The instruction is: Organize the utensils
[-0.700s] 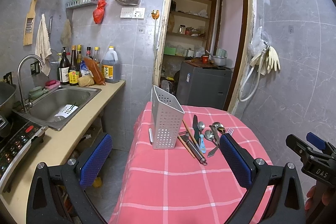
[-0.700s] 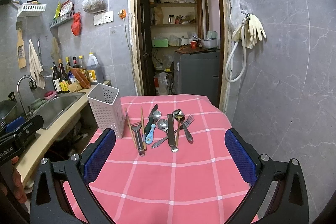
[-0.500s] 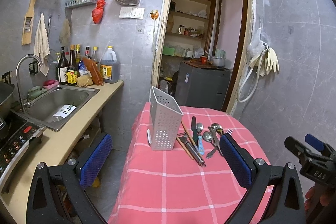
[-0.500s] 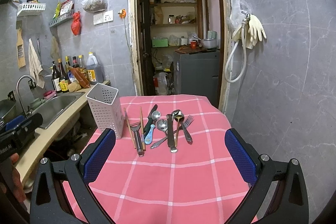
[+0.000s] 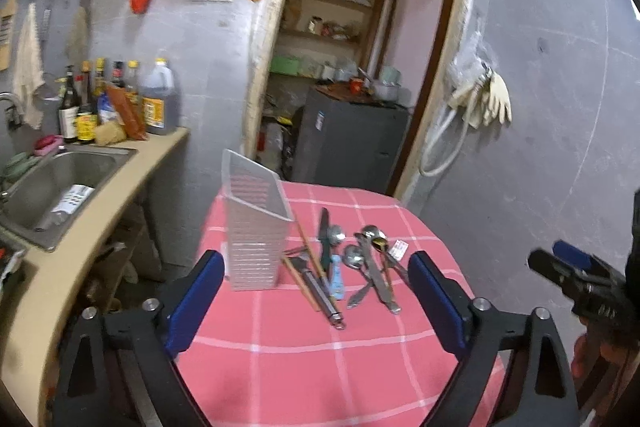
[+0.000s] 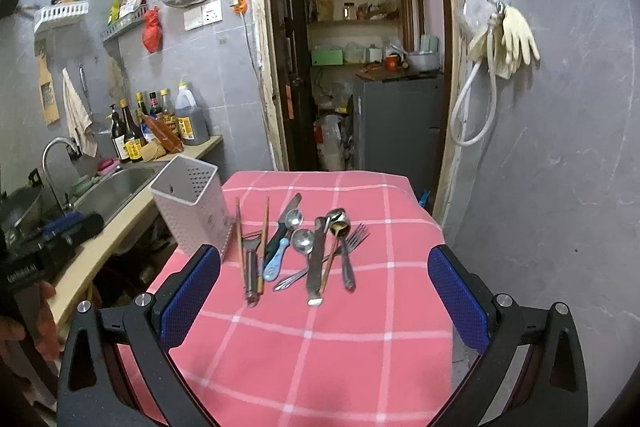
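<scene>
Your left gripper moved closer to holder & cutlery, jaws closing, nothing between. Right gripper wide apart, empty.

One white perforated plastic utensil holder on the pink checked tabletop. Two brown wooden chopsticks. One metal peeler with steel handle. One dark-handled knife. One small spoon with light blue handle. Steel spoons, three bowls visible: one plain, two overlapping at the far end. Two steel forks: one with tines pointing away, one with tines nearest. One flat steel handle, kind unclear. Exact cutlery total hard to tell, pieces overlap. Two sets of blue-padded tongs: left, jaws closing with nothing between; right, apart.
</scene>
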Demonstrator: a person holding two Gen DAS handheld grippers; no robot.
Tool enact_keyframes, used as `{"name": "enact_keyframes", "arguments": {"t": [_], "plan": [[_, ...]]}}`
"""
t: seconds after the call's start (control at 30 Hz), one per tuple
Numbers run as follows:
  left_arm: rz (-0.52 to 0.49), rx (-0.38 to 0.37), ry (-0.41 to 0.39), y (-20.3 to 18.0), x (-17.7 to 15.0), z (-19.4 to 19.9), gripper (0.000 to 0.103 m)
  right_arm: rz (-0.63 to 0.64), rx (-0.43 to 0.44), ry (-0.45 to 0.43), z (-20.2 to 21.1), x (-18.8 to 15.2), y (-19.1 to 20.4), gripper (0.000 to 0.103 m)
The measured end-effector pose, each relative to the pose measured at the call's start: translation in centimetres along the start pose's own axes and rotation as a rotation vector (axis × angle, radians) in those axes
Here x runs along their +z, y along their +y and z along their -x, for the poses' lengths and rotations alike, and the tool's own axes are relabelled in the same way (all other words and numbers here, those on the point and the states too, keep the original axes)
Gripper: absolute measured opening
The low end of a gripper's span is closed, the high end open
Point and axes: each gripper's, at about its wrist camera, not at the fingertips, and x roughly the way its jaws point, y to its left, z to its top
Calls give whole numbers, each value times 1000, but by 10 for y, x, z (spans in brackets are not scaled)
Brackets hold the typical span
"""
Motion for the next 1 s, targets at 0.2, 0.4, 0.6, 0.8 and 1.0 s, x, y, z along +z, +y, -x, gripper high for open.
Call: {"name": "enact_keyframes", "arguments": {"t": [0.2,0.4,0.6,0.8,1.0], "plan": [[3,-100,94,-35,14,-64,60,11,82,63,-55,30,-37,77],[-29,-93,172,-64,29,-146,34,4,208,175,-139,49,-72,48],[6,-39,271,-64,36,-230,29,-16,315,291,-227,52,-86,32],[75,37,390,-40,25,-296,29,-61,416,441,-315,33,-76,27],[113,52,495,-23,17,-338,28,-138,483,567,-377,9,-61,26]]}}
